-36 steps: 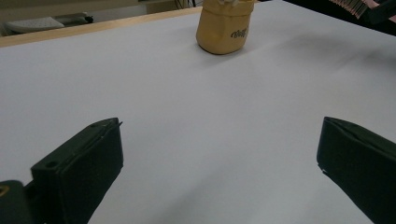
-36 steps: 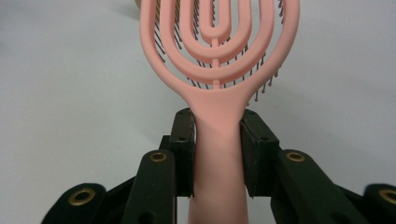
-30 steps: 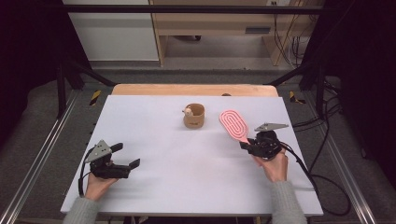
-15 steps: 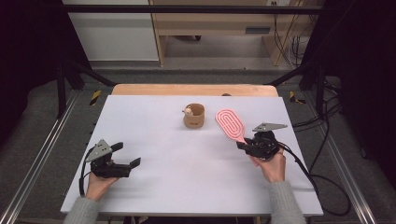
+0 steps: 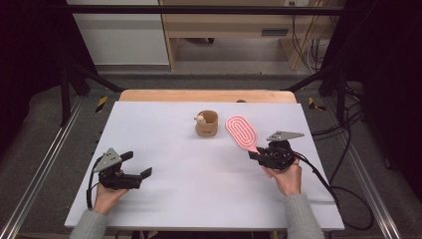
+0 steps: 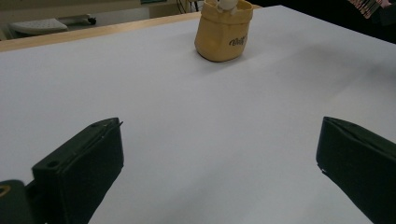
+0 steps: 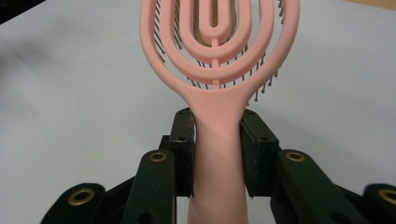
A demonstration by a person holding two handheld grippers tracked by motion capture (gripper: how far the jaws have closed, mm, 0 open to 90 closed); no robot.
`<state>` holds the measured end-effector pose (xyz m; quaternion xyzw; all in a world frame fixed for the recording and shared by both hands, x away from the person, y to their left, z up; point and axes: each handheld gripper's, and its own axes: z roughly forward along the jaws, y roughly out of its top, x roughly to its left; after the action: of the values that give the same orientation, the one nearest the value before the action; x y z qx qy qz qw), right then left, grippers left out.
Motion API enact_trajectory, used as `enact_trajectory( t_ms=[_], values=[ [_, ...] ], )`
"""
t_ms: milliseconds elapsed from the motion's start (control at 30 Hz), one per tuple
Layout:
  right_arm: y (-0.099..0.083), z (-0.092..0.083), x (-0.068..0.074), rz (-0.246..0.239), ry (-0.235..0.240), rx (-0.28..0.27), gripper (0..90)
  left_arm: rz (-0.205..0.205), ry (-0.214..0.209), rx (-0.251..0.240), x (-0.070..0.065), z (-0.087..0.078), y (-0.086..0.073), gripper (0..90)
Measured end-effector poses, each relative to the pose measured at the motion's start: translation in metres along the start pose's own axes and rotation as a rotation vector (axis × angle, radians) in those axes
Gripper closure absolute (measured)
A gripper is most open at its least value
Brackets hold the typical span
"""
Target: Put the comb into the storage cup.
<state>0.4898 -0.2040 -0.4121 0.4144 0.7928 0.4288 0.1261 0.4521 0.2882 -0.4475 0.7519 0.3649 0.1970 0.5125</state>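
From the high view I saw the pink hairbrush, a flat oval paddle of nested loops, held clear of the white counter by my right gripper, whose jaws were clamped on its handle; the head pointed away from me and to the left, toward the tan cup standing just beside it near the middle of the counter, a small pale thing poking from its mouth. My left gripper rested near the front left corner, well apart from both, its jaws spread wide with nothing between them. The wooden strip at the far edge lay behind the cup, and most of the white surface between my hands was bare, leaving open room in front and to the left. From the left gripper view I saw the two black jaws standing far apart over bare counter, the tan cup upright ahead with dark lettering on its side, and the bristles of the hairbrush just at the upper right corner. From the right gripper view I saw the hairbrush rising straight up between the jaws, its handle pinched on both sides by the black pads, dark bristles showing through the open loops, and plain counter on either side.
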Motion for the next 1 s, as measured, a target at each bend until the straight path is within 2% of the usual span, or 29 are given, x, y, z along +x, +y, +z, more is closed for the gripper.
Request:
enact_trajectory(
  t_ms=[500,1000],
  values=[
    [0.005,0.003,0.015,-0.05,0.032,-0.013,69.9,-0.015,-0.003,-0.005,-0.01,0.004,0.006,0.6],
    [0.007,0.007,0.026,-0.068,0.06,-0.014,69.9,-0.045,-0.001,-0.006,-0.017,0.008,0.012,0.6]
  ],
)
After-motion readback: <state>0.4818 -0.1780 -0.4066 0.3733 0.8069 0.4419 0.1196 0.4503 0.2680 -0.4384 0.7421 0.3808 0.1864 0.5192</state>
